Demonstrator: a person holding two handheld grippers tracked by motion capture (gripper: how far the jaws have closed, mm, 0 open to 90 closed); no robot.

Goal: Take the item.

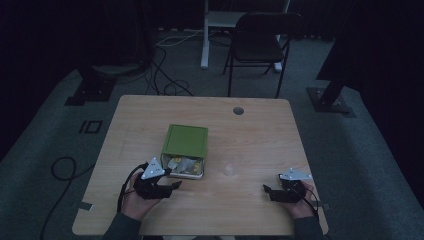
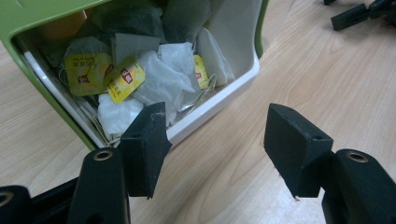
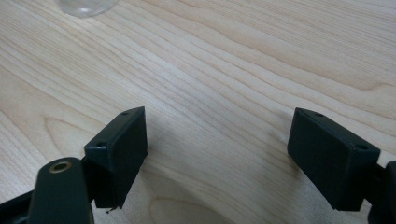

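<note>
A green box lies on its side in the middle of the wooden table, its open end toward me. Its white inner tray holds several tea bags with yellow tags. My left gripper rests on the table just in front of the opening; its jaws stand open and empty, one pad close to the tray's rim. My right gripper sits at the table's near right, open over bare wood. It also appears far off as the right gripper in the left gripper view.
A small clear glass object stands between the box and my right gripper; its glass base is just ahead of the right jaws. A cable hole is at the table's far edge. A black chair and cables are on the floor beyond.
</note>
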